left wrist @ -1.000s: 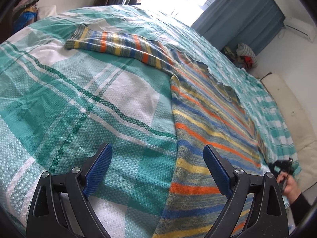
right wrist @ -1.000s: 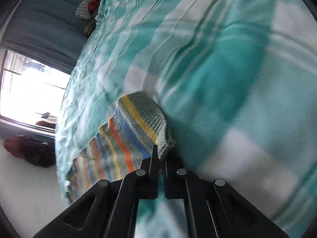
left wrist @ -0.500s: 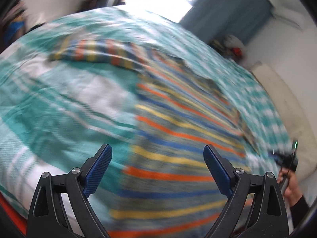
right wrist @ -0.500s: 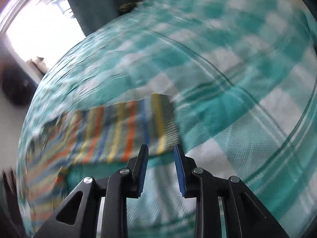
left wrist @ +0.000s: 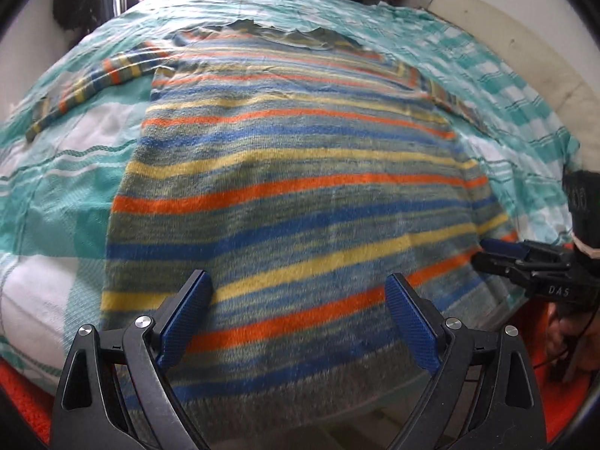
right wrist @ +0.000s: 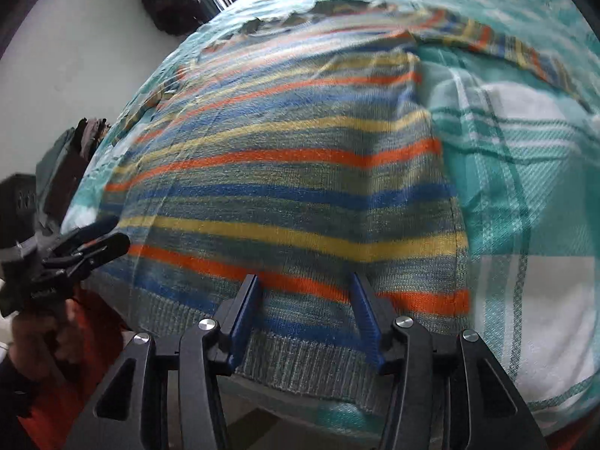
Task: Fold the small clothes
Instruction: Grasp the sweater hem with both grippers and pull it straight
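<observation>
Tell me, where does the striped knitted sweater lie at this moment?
The striped knitted sweater lies flat on the teal-and-white checked bedspread, its grey ribbed hem at the near bed edge, beneath the two open grippers in both wrist views.

your sweater (left wrist: 292, 195) lies flat on the bed (left wrist: 67, 172), hem at the near edge, one sleeve (left wrist: 97, 82) stretched left, and both hand-held grippers hover over that hem.

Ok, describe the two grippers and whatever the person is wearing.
Both grippers, left and right, have black angular frames with silver bolts and blue textured pads. The right one's body bears white lettering, "DAS". A dark sleeve shows above it.
</observation>
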Demonstrator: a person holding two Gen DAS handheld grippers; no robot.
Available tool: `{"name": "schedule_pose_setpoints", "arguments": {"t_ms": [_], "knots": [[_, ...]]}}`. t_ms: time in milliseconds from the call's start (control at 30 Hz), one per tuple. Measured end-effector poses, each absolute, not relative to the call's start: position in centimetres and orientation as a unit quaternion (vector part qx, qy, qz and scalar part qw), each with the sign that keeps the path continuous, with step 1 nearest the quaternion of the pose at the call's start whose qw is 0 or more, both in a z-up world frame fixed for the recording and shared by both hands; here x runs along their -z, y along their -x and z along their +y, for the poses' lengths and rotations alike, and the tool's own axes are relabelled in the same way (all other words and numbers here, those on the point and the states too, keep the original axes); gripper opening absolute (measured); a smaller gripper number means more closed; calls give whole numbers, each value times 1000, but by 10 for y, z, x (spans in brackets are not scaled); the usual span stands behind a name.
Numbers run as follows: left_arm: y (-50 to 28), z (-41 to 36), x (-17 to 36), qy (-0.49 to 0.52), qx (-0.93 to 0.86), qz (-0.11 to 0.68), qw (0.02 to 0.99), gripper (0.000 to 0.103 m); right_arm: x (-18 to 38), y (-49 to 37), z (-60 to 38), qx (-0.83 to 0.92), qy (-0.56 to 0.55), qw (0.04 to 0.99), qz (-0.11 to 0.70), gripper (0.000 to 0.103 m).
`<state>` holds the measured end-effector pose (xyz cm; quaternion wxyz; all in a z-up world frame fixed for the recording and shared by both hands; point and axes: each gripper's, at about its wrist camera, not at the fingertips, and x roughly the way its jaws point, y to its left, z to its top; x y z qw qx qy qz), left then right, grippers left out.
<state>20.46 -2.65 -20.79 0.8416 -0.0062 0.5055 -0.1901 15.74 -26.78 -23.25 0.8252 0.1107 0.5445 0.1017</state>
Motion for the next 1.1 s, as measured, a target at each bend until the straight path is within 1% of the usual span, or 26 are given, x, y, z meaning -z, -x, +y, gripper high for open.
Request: {"name": "schedule_pose_setpoints", "arguments": {"t_ms": [100, 200, 300, 367, 433, 533, 567, 600, 633, 667, 700, 733, 800, 867, 900, 933, 967, 1000, 1067, 1100], "knots": [[-199, -13, 200, 40, 191, 500, 844, 94, 218, -153, -272, -91, -126, 826, 541, 50], [-194, 19, 193, 97, 168, 492, 849, 94, 194, -137, -294, -60, -148, 846, 509, 49], [-189, 57, 190, 147, 128, 488, 851, 94, 182, -119, -324, -23, -186, 847, 498, 50], [-187, 77, 194, 178, 109, 496, 843, 94, 182, -116, -343, -16, -210, 832, 513, 50], [-187, 85, 202, 209, 125, 507, 827, 94, 189, -117, -349, -47, -230, 812, 534, 50], [-190, 72, 212, 205, 168, 525, 809, 93, 207, -124, -338, -89, -231, 787, 564, 50], [-190, 67, 214, 194, 176, 531, 806, 89, 214, -124, -337, -85, -222, 783, 574, 50], [-191, 63, 216, 181, 175, 534, 807, 84, 218, -125, -338, -82, -224, 781, 578, 49], [-192, 62, 216, 176, 171, 538, 806, 63, 222, -125, -341, -82, -235, 777, 578, 49], [-193, 62, 216, 177, 166, 542, 805, 37, 226, -125, -346, -84, -253, 771, 578, 48], [-194, 63, 217, 183, 165, 547, 800, 24, 228, -124, -354, -86, -275, 764, 577, 42], [-196, 65, 219, 195, 173, 553, 792, 5, 229, -123, -360, -89, -296, 757, 575, 37], [-197, 70, 219, 203, 180, 557, 785, 6, 230, -120, -371, -91, -322, 749, 571, 34], [-196, 69, 217, 196, 182, 559, 785, 6, 227, -120, -377, -76, -307, 754, 576, 31], [-197, 68, 215, 189, 184, 560, 785, 6, 225, -122, -374, -73, -292, 758, 579, 34], [-196, 68, 214, 181, 181, 561, 787, 7, 222, -124, -372, -74, -279, 761, 581, 42], [-195, 70, 214, 179, 179, 561, 788, 13, 218, -126, -370, -82, -269, 764, 580, 46], [-195, 71, 215, 179, 180, 562, 787, 16, 217, -129, -367, -87, -260, 768, 579, 49], [-197, 69, 222, 187, 185, 568, 780, 24, 219, -137, -366, -90, -236, 770, 586, 49], [-198, 67, 225, 185, 185, 573, 777, 24, 225, -142, -363, -100, -229, 762, 598, 49]]}}
